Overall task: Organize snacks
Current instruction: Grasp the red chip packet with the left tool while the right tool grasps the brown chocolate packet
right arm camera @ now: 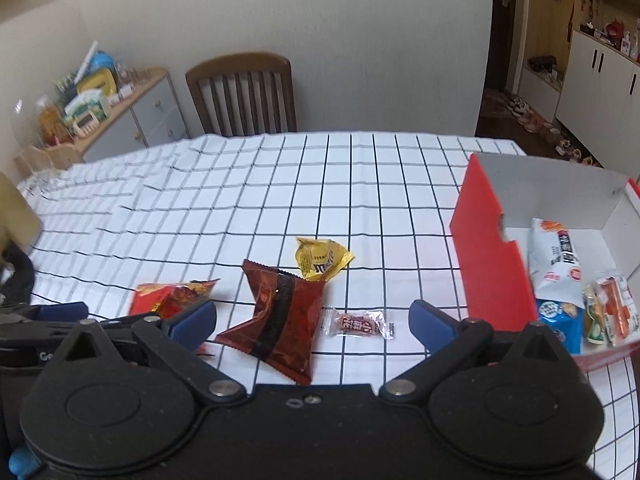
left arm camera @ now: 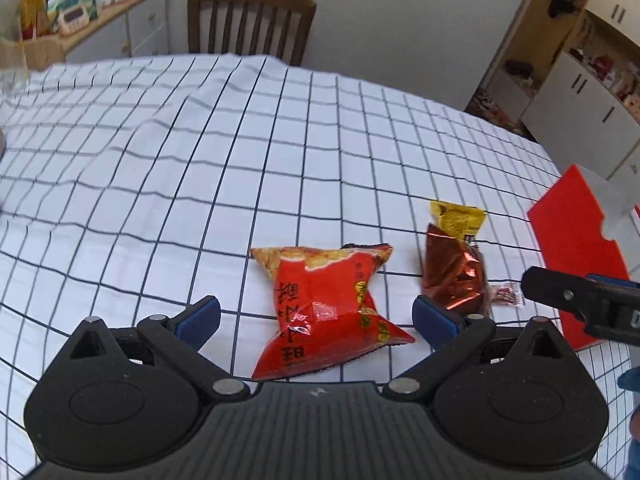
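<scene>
My left gripper (left arm camera: 316,318) is open, its blue pads on either side of a red snack bag (left arm camera: 324,304) lying flat on the checked tablecloth. To the bag's right lie a dark red foil bag (left arm camera: 454,276), a yellow candy packet (left arm camera: 458,216) and a small clear-wrapped candy (left arm camera: 506,295). My right gripper (right arm camera: 312,320) is open above the foil bag (right arm camera: 280,316) and the small candy (right arm camera: 358,323), holding nothing. The yellow packet (right arm camera: 320,262) sits just beyond them. The red bag (right arm camera: 168,296) shows at the left, partly behind my left gripper's fingers (right arm camera: 48,312).
A red cardboard box (right arm camera: 486,240) with a white inside stands open at the table's right, holding several snack packs (right arm camera: 556,268). A wooden chair (right arm camera: 244,92) stands at the far side. A sideboard (right arm camera: 132,104) with clutter stands at the back left.
</scene>
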The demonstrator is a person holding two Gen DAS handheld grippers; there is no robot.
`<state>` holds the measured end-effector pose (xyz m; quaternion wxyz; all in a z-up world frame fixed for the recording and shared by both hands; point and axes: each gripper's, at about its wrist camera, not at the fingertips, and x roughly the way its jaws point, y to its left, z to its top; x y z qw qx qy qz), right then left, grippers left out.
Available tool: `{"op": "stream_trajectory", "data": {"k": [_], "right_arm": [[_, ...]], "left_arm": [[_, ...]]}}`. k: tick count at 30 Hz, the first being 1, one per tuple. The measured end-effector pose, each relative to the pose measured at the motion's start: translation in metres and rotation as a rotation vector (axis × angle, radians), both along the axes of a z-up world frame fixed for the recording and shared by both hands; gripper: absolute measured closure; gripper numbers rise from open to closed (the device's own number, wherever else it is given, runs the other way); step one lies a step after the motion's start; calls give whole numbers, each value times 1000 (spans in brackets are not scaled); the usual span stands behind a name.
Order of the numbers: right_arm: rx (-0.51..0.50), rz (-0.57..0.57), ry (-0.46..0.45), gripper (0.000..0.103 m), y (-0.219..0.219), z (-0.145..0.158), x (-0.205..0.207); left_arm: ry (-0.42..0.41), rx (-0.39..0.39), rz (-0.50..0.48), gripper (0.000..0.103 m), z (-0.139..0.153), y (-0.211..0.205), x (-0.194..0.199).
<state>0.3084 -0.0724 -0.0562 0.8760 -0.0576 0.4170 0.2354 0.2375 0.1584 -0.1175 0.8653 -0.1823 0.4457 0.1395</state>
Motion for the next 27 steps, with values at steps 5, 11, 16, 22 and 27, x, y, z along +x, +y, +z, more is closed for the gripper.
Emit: {"op": "stream_trajectory", "data": {"k": [5, 11, 16, 22, 27], "right_arm": [[-12, -34, 70, 4, 14, -20, 21], [-34, -31, 113, 9, 31, -38, 36], [-64, -18, 127, 14, 42, -50, 44], [-71, -28, 174, 21, 45, -66, 53], [-81, -16, 175, 28, 52, -69, 53]], "left_arm": [[26, -25, 13, 1, -11, 5, 8], [46, -68, 16, 1, -20, 7, 17], [45, -106, 15, 5, -24, 8, 21], [55, -183, 23, 26, -28, 16, 24], [54, -196, 16, 38, -26, 17, 24]]}}
